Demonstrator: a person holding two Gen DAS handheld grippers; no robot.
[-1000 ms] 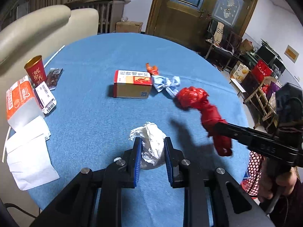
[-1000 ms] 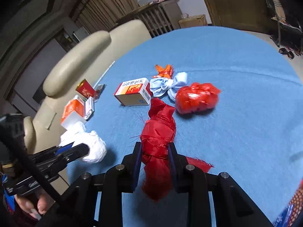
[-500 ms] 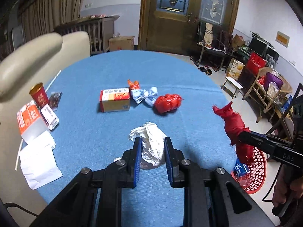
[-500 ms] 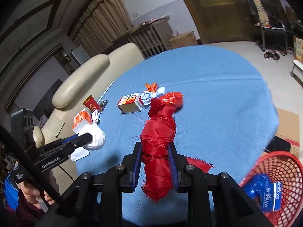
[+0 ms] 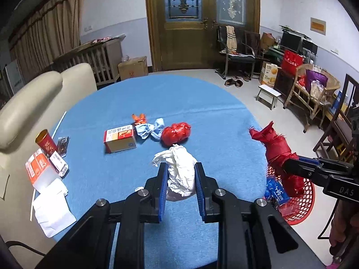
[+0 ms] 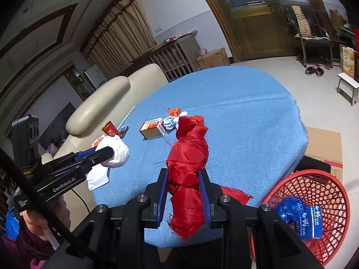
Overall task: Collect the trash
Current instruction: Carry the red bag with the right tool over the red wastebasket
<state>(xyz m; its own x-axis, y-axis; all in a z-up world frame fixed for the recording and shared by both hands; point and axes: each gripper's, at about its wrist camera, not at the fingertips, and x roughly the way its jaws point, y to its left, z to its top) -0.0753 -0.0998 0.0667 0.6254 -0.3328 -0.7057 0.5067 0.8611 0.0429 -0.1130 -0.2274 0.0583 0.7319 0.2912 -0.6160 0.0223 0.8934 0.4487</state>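
Jaws of the right gripper (image 6: 183,192) clamp a red cloth bundle (image 6: 187,168), the left gripper (image 5: 180,179) crumpled white paper (image 5: 181,170); each should release squarely above the red basket (image 6: 323,179) beyond the counter's (image 6: 246,121) near edge.

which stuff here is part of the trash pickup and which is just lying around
Part of the job:
- white crumpled paper in left gripper
- red cloth bundle in right gripper
- red basket
- carton, blue wrapper, red bag on table

Just lying about:
- sofa
- stool
- slippers
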